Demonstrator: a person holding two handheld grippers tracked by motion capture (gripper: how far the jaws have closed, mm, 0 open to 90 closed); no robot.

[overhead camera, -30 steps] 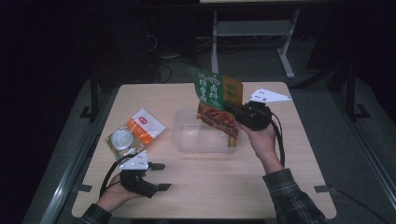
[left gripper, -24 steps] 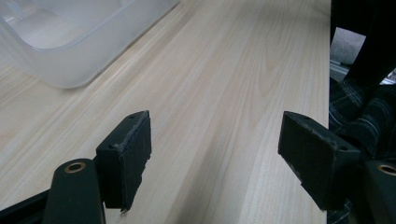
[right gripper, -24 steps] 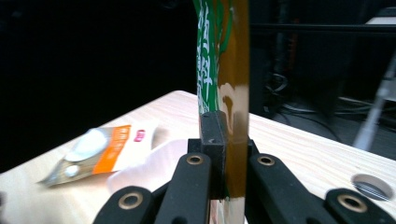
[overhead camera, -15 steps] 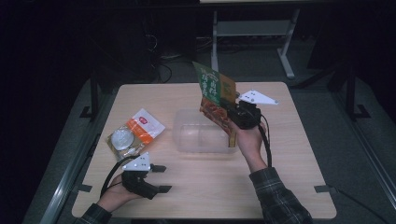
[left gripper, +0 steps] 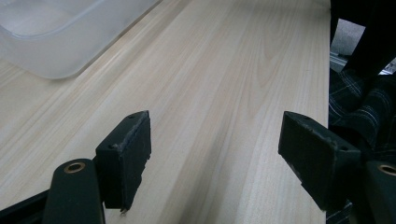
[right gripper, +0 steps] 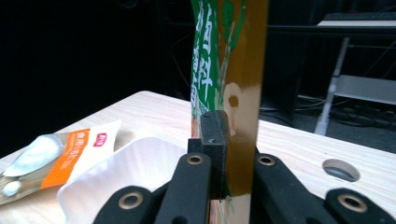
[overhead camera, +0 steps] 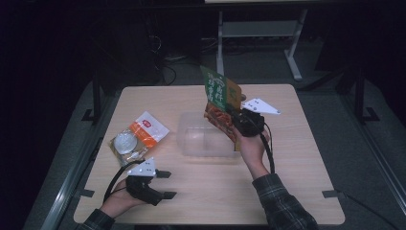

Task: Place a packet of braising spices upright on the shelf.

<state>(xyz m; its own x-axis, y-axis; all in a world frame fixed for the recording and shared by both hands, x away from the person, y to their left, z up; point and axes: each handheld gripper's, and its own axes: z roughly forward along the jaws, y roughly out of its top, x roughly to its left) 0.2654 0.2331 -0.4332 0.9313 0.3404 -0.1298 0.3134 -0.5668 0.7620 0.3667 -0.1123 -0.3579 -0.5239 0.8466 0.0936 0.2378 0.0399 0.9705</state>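
Observation:
A green and brown food packet [overhead camera: 219, 106] [right gripper: 229, 70] stands upright, pinched between the jaws of my right gripper [overhead camera: 235, 122] [right gripper: 229, 140], which is shut on it. It hangs over the right end of a clear plastic box [overhead camera: 203, 137] [right gripper: 135, 172] at the table's middle. My left gripper [overhead camera: 165, 184] [left gripper: 217, 156] rests low at the front left of the table, open, with bare wood between its jaws. The box's corner [left gripper: 56, 32] lies ahead of it to the left.
An orange and white sachet packet [overhead camera: 138, 137] [right gripper: 51, 156] lies on the table's left side. The wooden table [overhead camera: 287, 158] has a round hole [right gripper: 341, 169] near the right gripper. A metal stand [overhead camera: 258, 36] is on the floor behind the table.
My right gripper has carried the food packet left and down, from the box's far right corner to over the box's right end. The left gripper stayed put.

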